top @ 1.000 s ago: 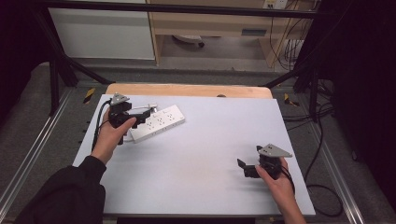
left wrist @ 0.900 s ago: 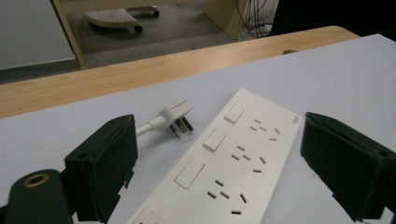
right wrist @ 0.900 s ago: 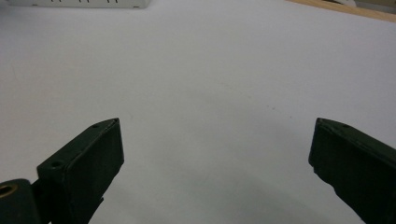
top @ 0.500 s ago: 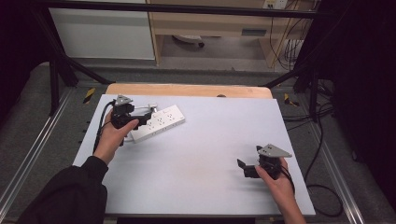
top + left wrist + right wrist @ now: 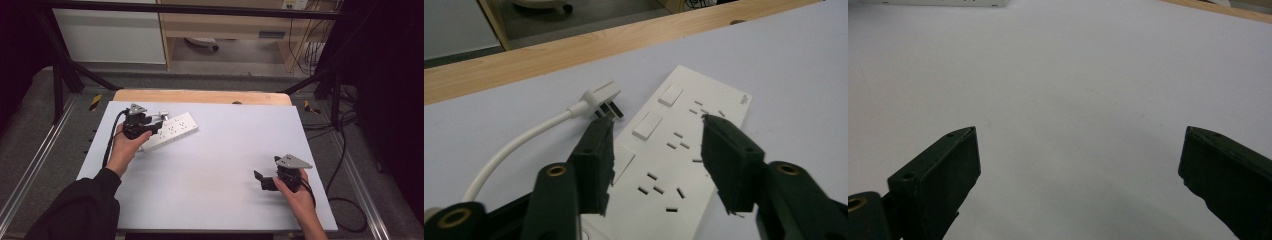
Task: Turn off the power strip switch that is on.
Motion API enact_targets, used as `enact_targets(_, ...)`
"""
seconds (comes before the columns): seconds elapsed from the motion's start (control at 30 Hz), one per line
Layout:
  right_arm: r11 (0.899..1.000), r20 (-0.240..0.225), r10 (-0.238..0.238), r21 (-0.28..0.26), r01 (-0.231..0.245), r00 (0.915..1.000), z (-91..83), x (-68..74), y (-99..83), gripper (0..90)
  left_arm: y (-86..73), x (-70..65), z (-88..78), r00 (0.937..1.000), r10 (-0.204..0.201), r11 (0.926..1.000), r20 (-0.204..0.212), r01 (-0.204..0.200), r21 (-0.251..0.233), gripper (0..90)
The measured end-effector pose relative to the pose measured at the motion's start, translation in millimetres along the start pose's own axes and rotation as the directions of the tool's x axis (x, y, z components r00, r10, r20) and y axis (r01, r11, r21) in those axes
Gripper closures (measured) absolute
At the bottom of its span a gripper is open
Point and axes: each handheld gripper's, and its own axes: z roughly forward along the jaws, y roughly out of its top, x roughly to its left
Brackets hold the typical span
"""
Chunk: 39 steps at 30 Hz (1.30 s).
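A: Looking at the left gripper (image 5: 155, 125) first. Jaws apart or together?
B: Partly apart. Just been closing, with a gap left between the two black jaws.
A: Anything in that gap?
B: Yes, the near end of the white power strip (image 5: 684, 125), right under and between the jaw tips. Hard to tell about touching. No squeezing to see.
A: And past the tips?
B: More of the strip, stretching away from the gripper, flat on the white table (image 5: 225, 150). Two square switches and rows of little plug holes on top.
A: Anything beside the jaw on the left side of the left gripper view?
B: A white plug (image 5: 601, 95), just past that jaw's tip, close beside the strip. Metal pins pointing at the strip. Then a thick white cable (image 5: 519, 150), curving back along the outside of that jaw.
A: Now the right gripper (image 5: 262, 180). Open?
B: Wide apart. Nothing between the jaws but bare table top.
A: Near the strip?
B: No, well apart. Far ahead of its jaws, just a thin bit of the strip at the top edge of the right gripper view.
A: Held how?
B: One hand round each gripper, down by the table.
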Motion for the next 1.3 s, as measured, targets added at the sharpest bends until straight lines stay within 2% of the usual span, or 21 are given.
enact_targets(0.03,1.000,0.000,0.000,0.000,0.000,1.0000,0.0,0.0,0.0,3.6,-0.2,-0.2,1.1,1.0000,-0.003,1.0000,0.002,0.003,0.000,50.7)
enact_targets(0.1,1.000,0.000,0.000,0.000,0.000,1.0000,-0.1,-0.1,0.0,3.6,-0.4,-0.5,3.2,1.0000,-0.005,1.0000,0.004,0.005,0.002,58.5)
enact_targets(0.13,1.000,0.000,0.000,0.000,0.000,1.0000,-0.1,-0.1,0.0,3.6,-0.6,-0.8,4.4,1.0000,-0.005,1.0000,0.002,0.005,0.002,58.5)
enact_targets(0.3,1.000,0.000,-0.004,-0.003,0.004,1.0000,-0.2,-0.8,0.0,3.7,-1.7,-0.9,9.7,0.9999,-0.008,1.0000,0.007,0.008,-0.006,69.3)
enact_targets(0.33,1.000,-0.001,-0.004,-0.003,0.004,1.0000,-0.3,-0.8,0.0,3.7,-1.8,-0.2,10.4,0.9999,-0.011,0.9999,0.008,0.011,-0.006,73.4)
enact_targets(0.47,1.000,0.000,-0.008,-0.004,0.008,1.0000,-0.5,-1.0,0.2,3.7,-2.5,2.3,12.9,0.9991,-0.037,0.9992,0.019,0.037,-0.015,80.3)
enact_targets(0.57,1.000,-0.001,-0.006,-0.005,0.006,1.0000,-0.6,-0.9,0.4,3.7,-3.5,4.4,15.0,0.9969,-0.061,0.9981,0.049,0.062,-0.007,84.6)
enact_targets(0.77,1.000,-0.002,-0.006,-0.005,0.006,1.0000,-0.9,0.2,0.8,3.7,-4.1,6.0,17.1,0.9969,-0.066,0.9977,0.043,0.066,-0.011,89.6)
enact_targets(0.93,1.000,-0.001,-0.005,-0.006,0.005,1.0000,-0.7,0.3,0.8,3.7,-4.4,7.4,19.0,0.9968,-0.071,0.9973,0.036,0.072,-0.016,89.9)
enact_targets(1.3,1.000,-0.003,-0.007,-0.007,0.007,1.0000,-0.5,0.5,1.2,3.7,-7.1,6.3,24.6,0.9970,-0.067,0.9978,0.038,0.067,0.006,89.8)
